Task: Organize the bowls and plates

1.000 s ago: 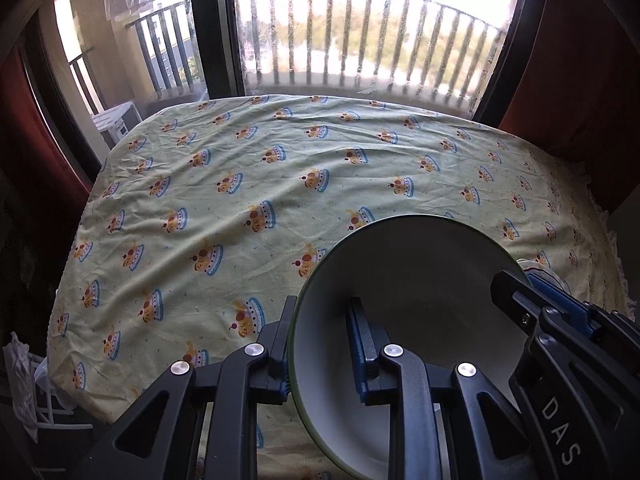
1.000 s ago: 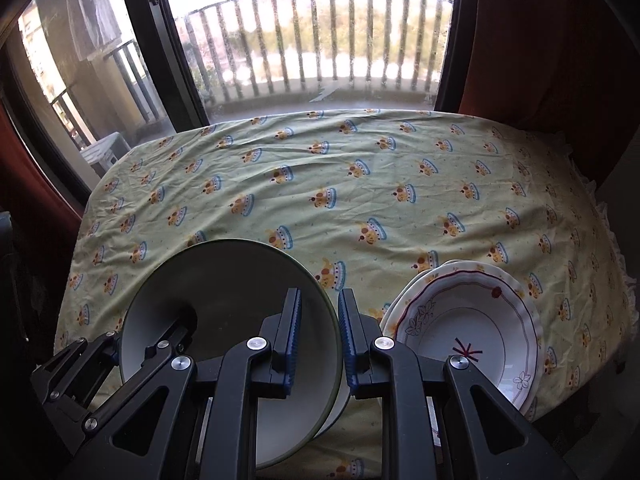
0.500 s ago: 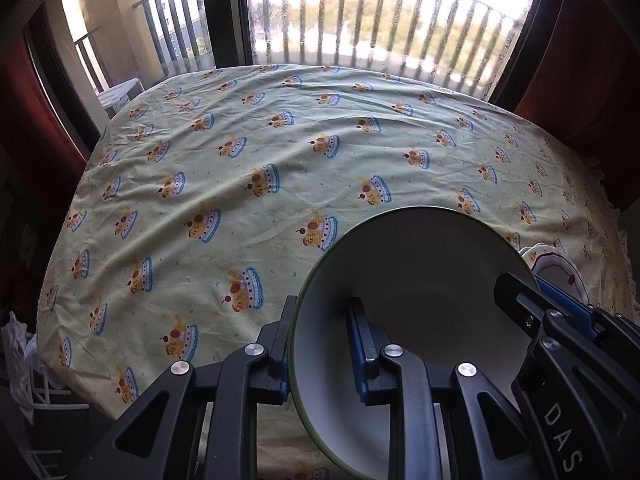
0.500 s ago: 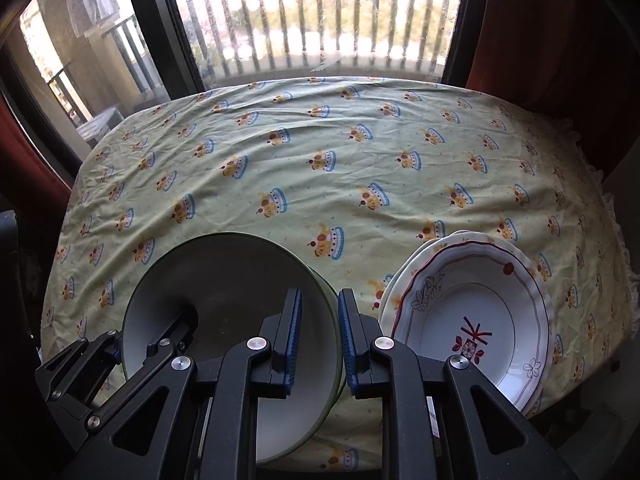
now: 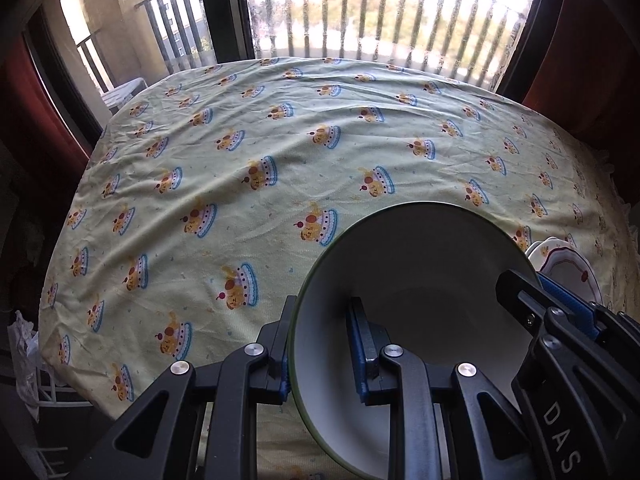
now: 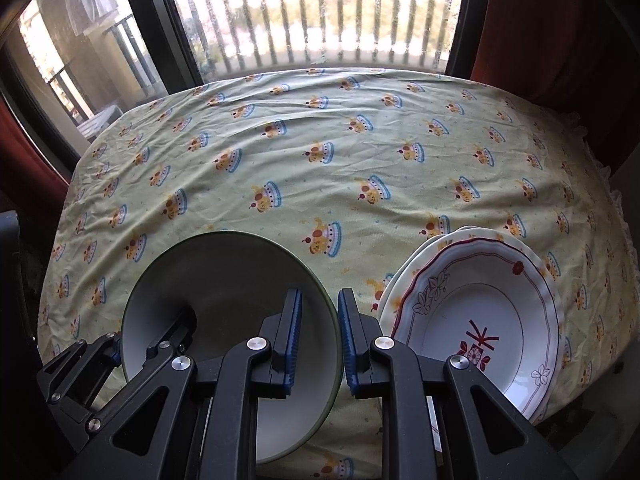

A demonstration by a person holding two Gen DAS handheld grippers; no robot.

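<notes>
A white bowl with a green rim [image 5: 416, 276] hangs tilted just above the near edge of the table, held from both sides. My left gripper [image 5: 320, 320] is shut on its left rim, one finger outside and one inside. My right gripper [image 6: 319, 308] is shut on the bowl [image 6: 224, 292] at its right rim. Each gripper shows in the other's view: the right gripper [image 5: 556, 300] at the bowl's far side, the left gripper [image 6: 148, 344] at lower left. A stack of scalloped plates [image 6: 480, 312] with red floral print lies right of the bowl.
The table wears a pale green cloth [image 6: 320, 140] printed with cakes. A window with a balcony railing [image 6: 320, 20] stands behind it, and dark red curtains [image 6: 540, 20] hang at the sides. The plates [image 5: 568, 264] sit at the near right edge.
Both grippers have sunk together with the bowl, bringing it closer to the cloth. The plate stack now shows more fully at the right. Both grips are unchanged.
</notes>
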